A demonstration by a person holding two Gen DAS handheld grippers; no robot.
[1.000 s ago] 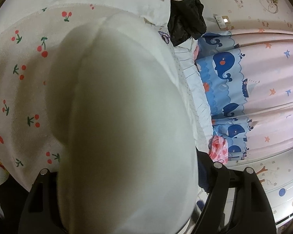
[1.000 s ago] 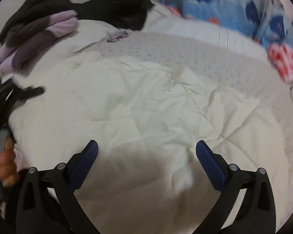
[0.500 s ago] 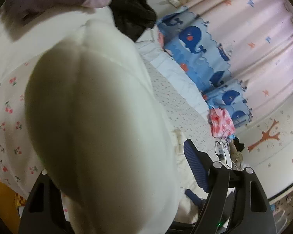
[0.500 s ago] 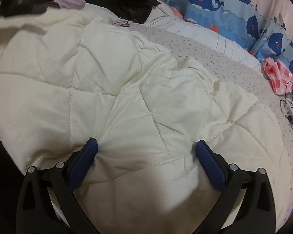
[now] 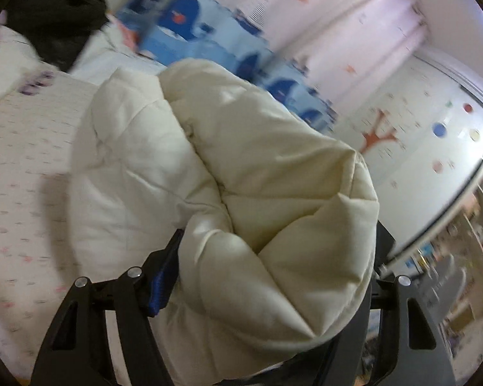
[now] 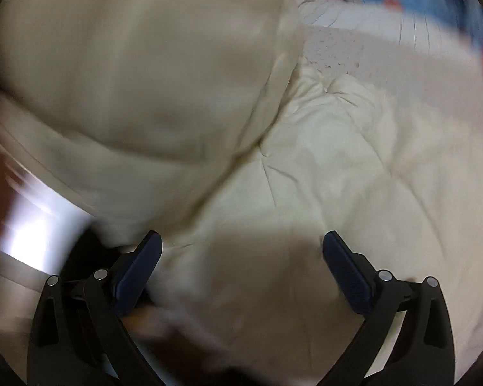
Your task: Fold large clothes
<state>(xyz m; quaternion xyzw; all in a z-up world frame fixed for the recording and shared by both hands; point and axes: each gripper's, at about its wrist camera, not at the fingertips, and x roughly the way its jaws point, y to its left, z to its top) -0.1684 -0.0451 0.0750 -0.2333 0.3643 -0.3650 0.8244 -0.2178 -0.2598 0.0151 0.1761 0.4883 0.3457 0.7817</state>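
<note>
A thick bundle of the cream quilted garment [image 5: 273, 177] fills the left wrist view. My left gripper [image 5: 273, 244] has it between its jaws, which are closing; the blue left pad [image 5: 162, 276] presses into the fabric and the right finger is hidden behind it. The garment's remainder trails down onto the bed. In the right wrist view my right gripper [image 6: 241, 244] stands open low over the spread garment [image 6: 354, 167], its pads apart and gripping nothing. A lifted fold [image 6: 128, 64] hangs blurred at the upper left.
The bed sheet [image 5: 22, 160] with small flowers lies to the left. Black clothes [image 5: 58, 16] are piled at the far corner. A whale-print curtain [image 5: 190, 22] and a wall with a tree sticker [image 5: 380, 135] stand behind; shelves [image 5: 473, 241] stand at right.
The left gripper has risen and rolled with the cream bundle, carrying it across the bed. In the right wrist view the lifted fold now covers the upper left; the right gripper stays open.
</note>
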